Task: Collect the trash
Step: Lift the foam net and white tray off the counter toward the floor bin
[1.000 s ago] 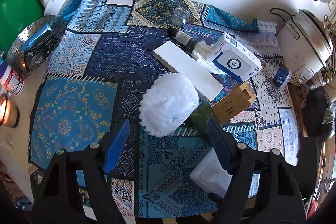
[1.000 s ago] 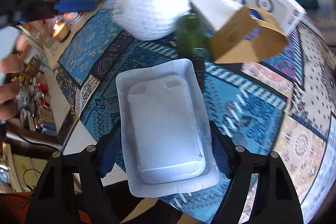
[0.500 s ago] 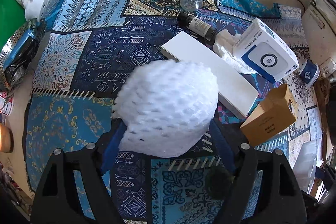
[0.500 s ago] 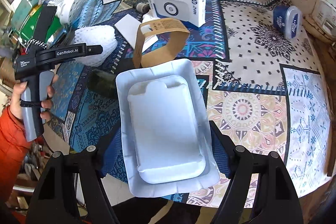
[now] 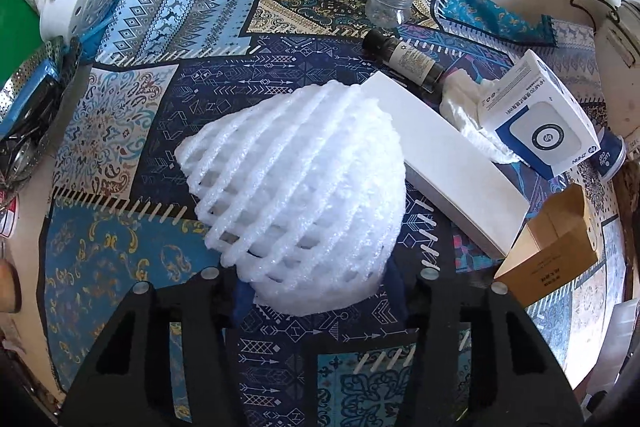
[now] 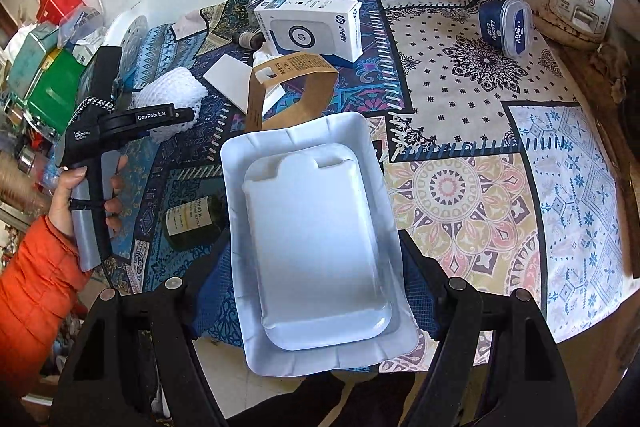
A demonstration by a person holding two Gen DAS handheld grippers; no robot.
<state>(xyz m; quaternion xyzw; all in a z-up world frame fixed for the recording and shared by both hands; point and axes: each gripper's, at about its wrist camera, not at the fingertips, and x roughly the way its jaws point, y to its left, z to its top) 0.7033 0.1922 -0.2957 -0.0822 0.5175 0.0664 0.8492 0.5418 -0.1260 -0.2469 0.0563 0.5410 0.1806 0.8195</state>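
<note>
On the left, a hand (image 6: 86, 199) in an orange padded sleeve (image 6: 36, 291) grips the handle of the left gripper (image 5: 316, 287), which points steeply down at the table (image 5: 132, 155) covered in a blue patchwork-print cloth. Its jaws are closing around a white foam mesh fruit sleeve (image 5: 298, 187); the sleeve sits between the blue pads and bulges out ahead of them, its lower edge squeezed where the pads meet it. Just right of the mesh lies a long flat white cardboard box (image 5: 448, 163), touching it. Beyond that box are a dark glass bottle with a pale label (image 5: 408, 61), lying on its side, a small clear glass jar (image 5: 387, 5) standing near the far edge of the cloth, and a crumpled white tissue (image 5: 472, 123) beside a white and blue printed carton (image 5: 536, 119). An open brown cardboard carton (image 5: 556, 251) lies nearer, at the end of the long white box.

Further right, the right gripper (image 6: 316, 267) holds a white rectangular paper tray (image 6: 308, 239) with a smaller white foam tray nested inside; its fingers are spread wide and press on the tray's long sides. The tray hangs above the cloth. A dark green glass bottle (image 6: 192, 221) lies under its left edge. On the far right, a blue lidded plastic tub (image 6: 506, 27) rests tipped on its side on the pale part of the cloth.
</note>
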